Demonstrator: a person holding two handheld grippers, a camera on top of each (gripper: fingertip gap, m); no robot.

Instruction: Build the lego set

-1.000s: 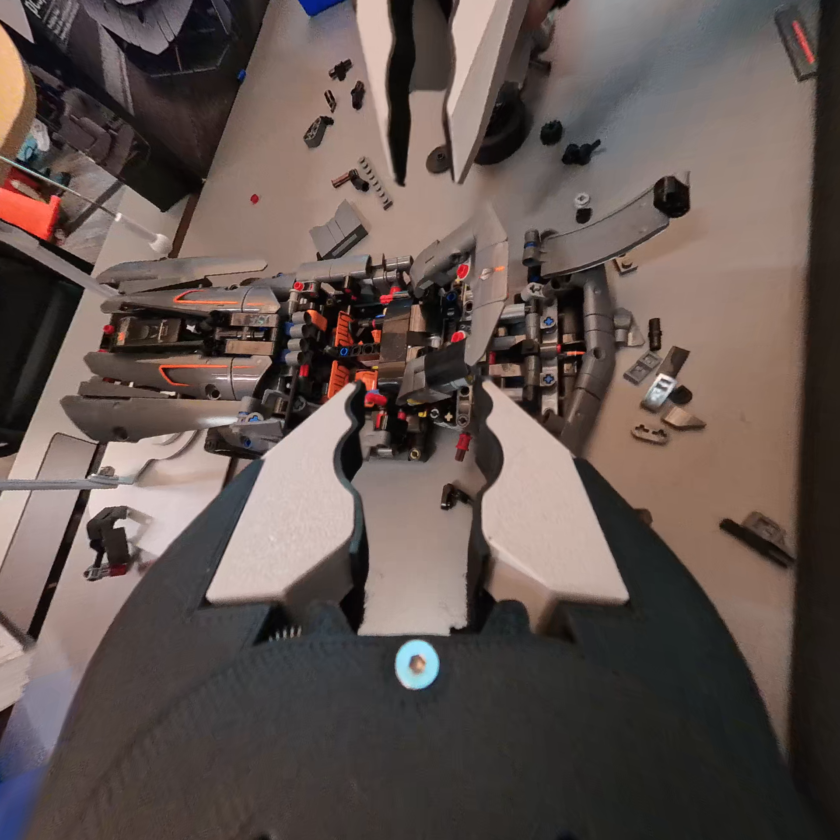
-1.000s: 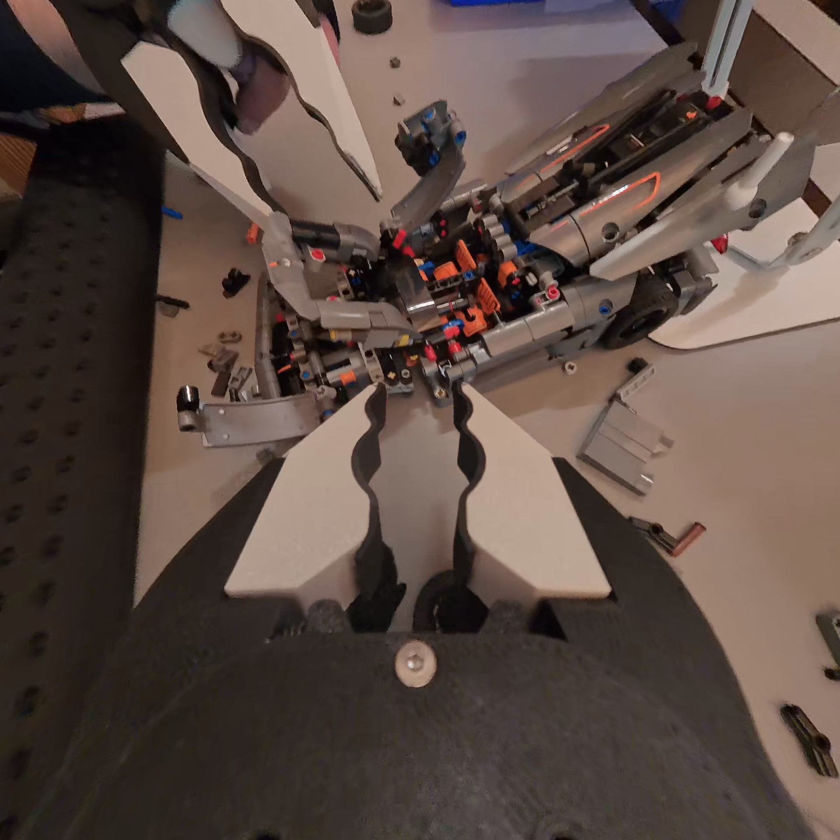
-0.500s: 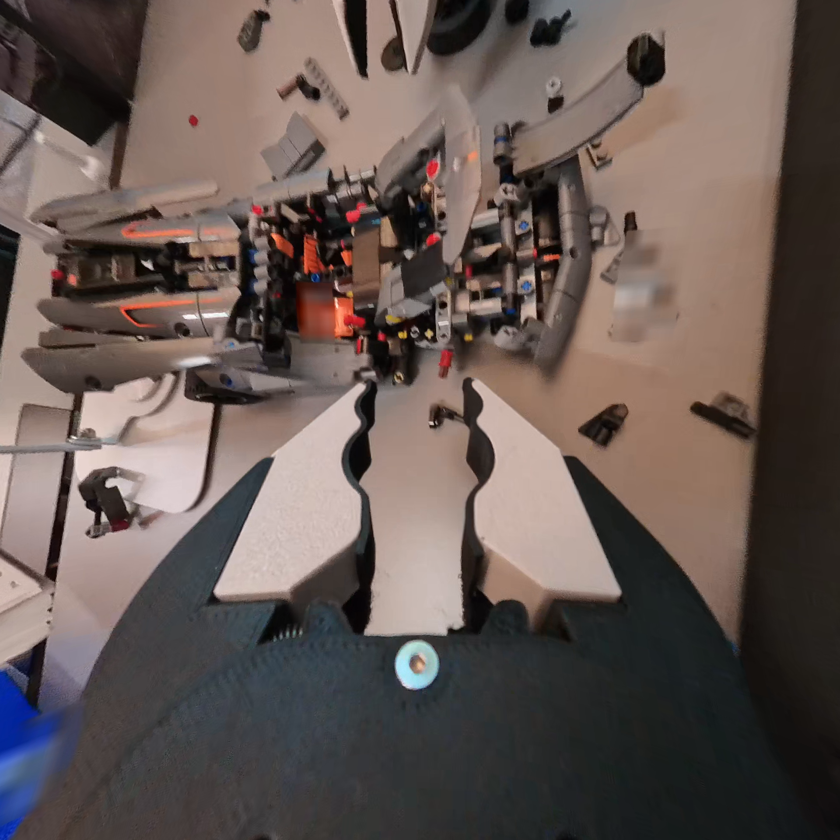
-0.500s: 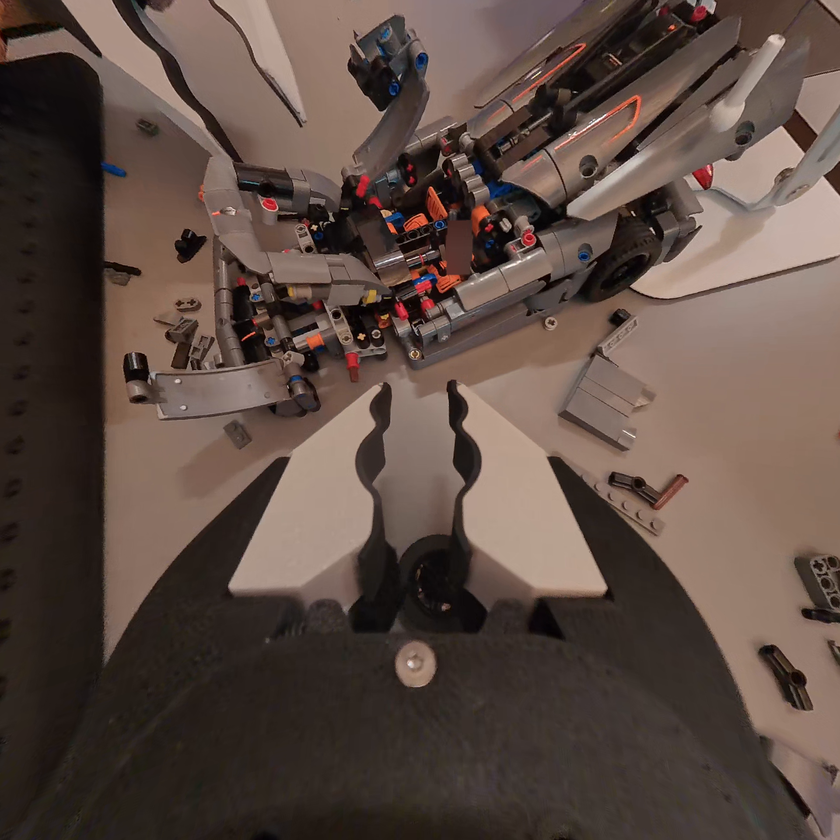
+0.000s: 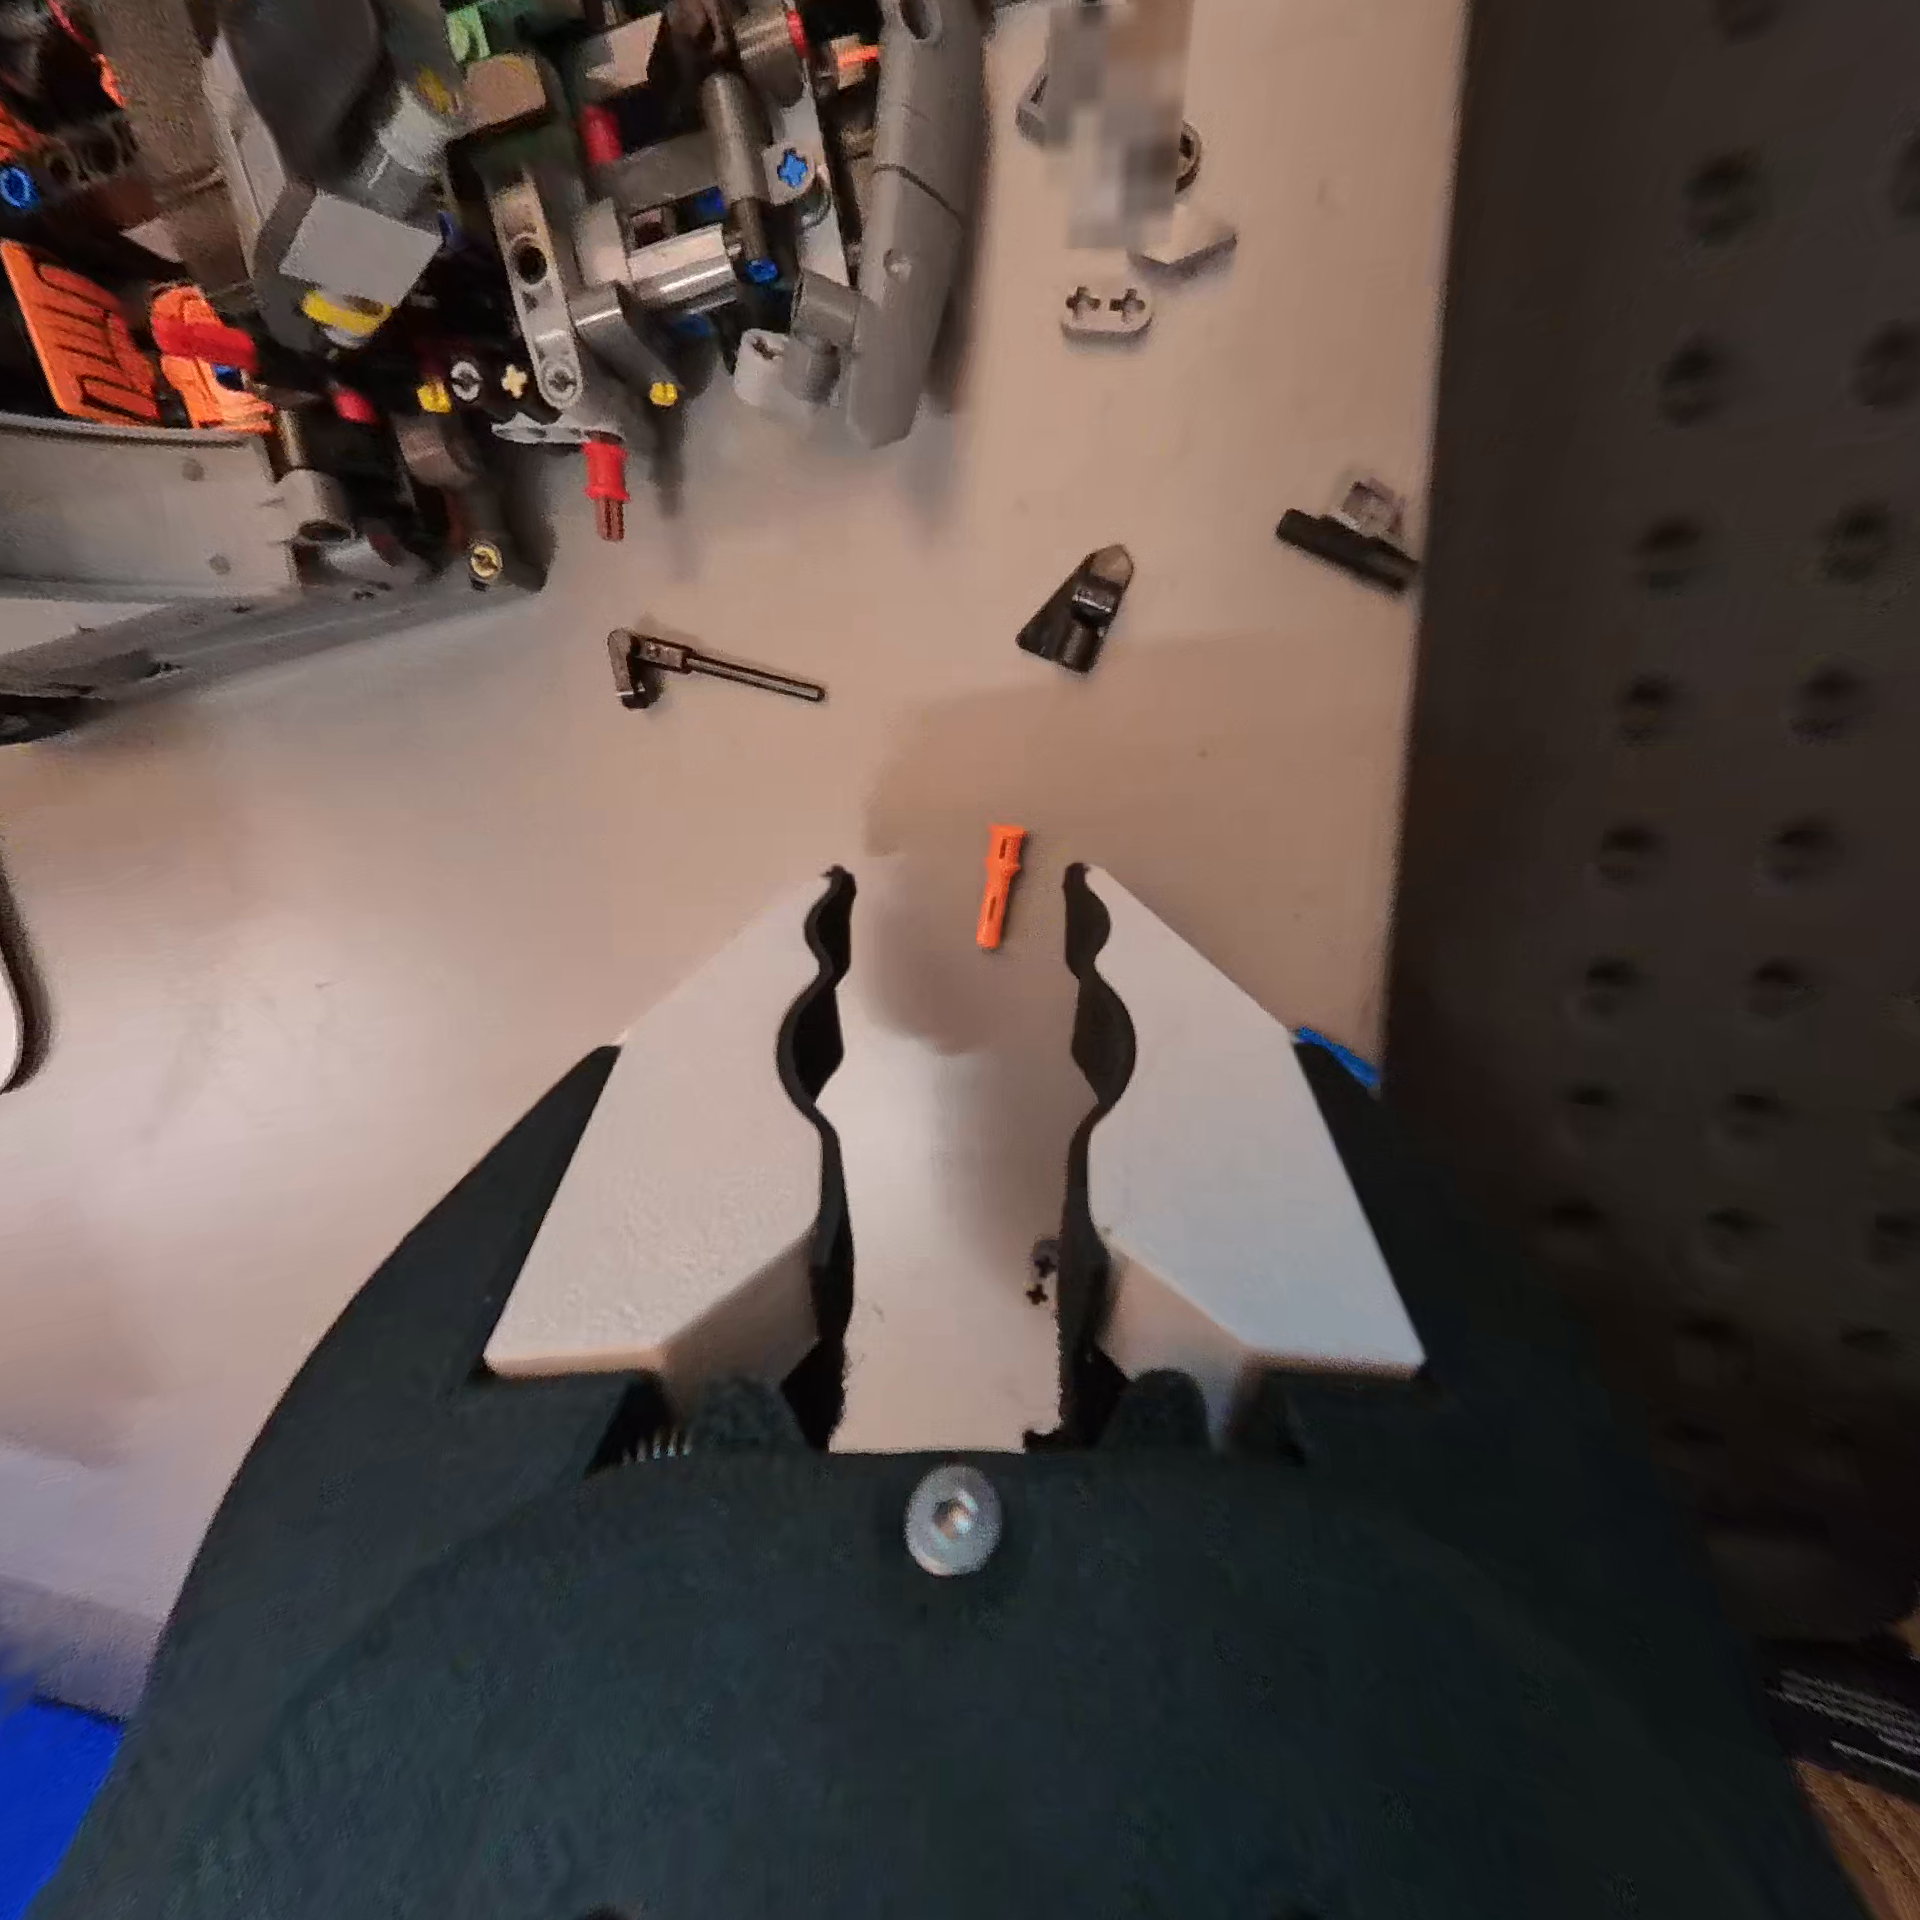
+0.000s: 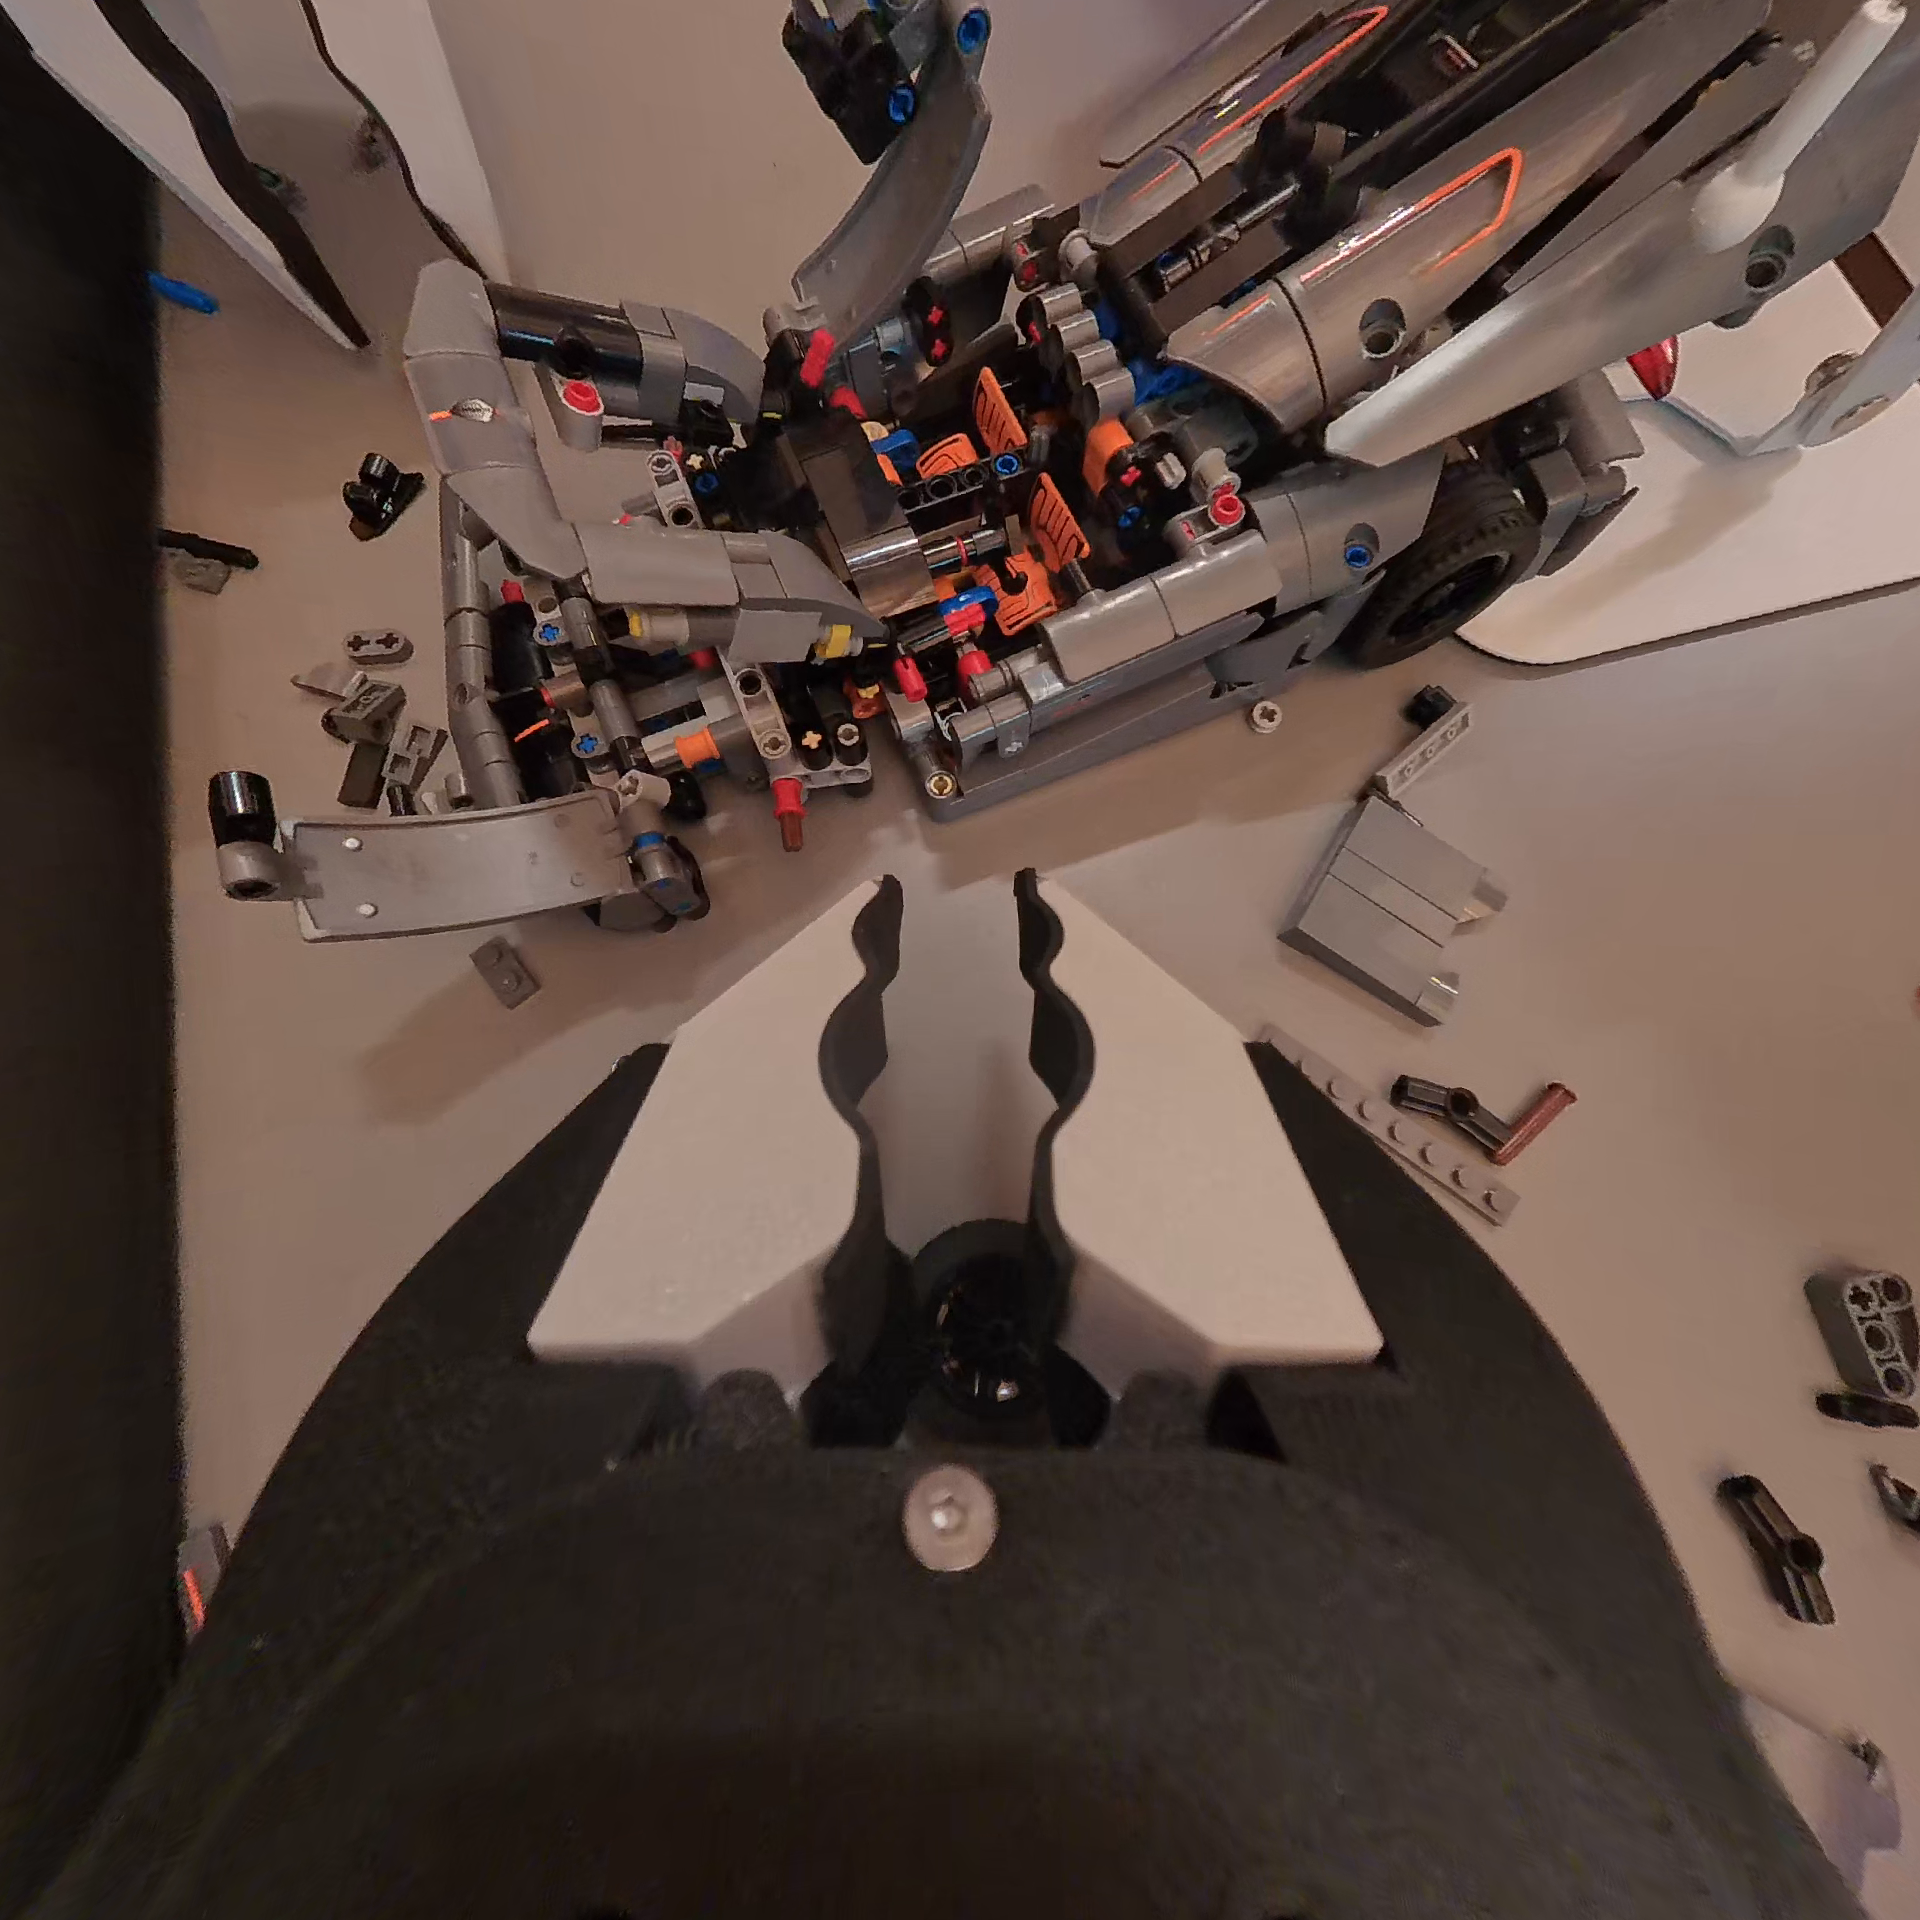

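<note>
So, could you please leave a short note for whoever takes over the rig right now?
Left gripper: open, empty, low over the table, with an orange pin lying just ahead between its fingertips.
Right gripper: open, empty, hovering short of the car; a black wheel shows on the table behind its fingers.
Car: partly built, grey body panels on, one rear wheel fitted, cockpit and front frame exposed.
Loose parts lie around it: a grey panel, a black axle piece, small connectors.
Left: probably pick up the orange pin, then fit the remaining parts.
</note>
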